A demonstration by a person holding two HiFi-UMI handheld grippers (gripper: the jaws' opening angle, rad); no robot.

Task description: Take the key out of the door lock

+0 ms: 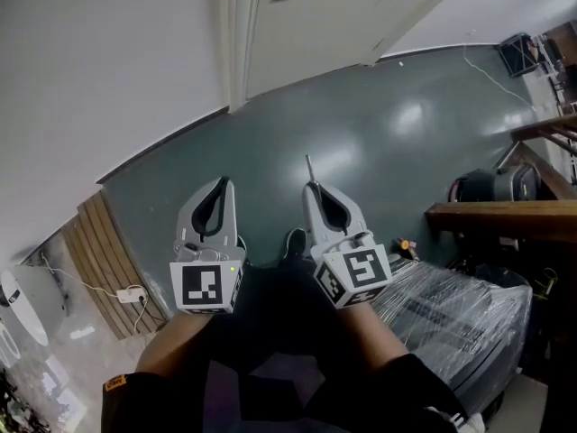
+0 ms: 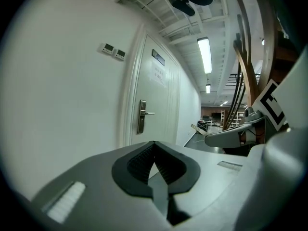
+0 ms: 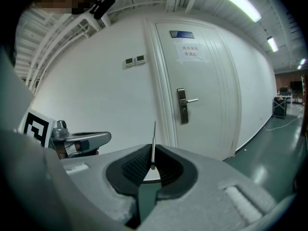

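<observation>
A thin metal key [image 3: 154, 139] stands up from the tips of my right gripper [image 3: 153, 152], which is shut on its lower end. In the head view the key [image 1: 308, 169] pokes forward from the right gripper [image 1: 313, 188] over the green floor. The white door [image 3: 207, 85] with its metal lock plate and lever handle [image 3: 183, 106] is some way ahead, apart from both grippers. My left gripper [image 1: 223, 182] is held beside the right one; its jaws meet at the tips with nothing between them. From the left gripper view [image 2: 154, 147] the lock plate [image 2: 142, 116] appears far off.
A wooden bench [image 1: 500, 211] and a plastic-wrapped bundle [image 1: 460, 309] stand close on the right. A slatted wooden panel [image 1: 108, 260] and a power strip [image 1: 132, 293] lie at the left by the wall. Two wall controls [image 3: 134, 60] hang left of the door.
</observation>
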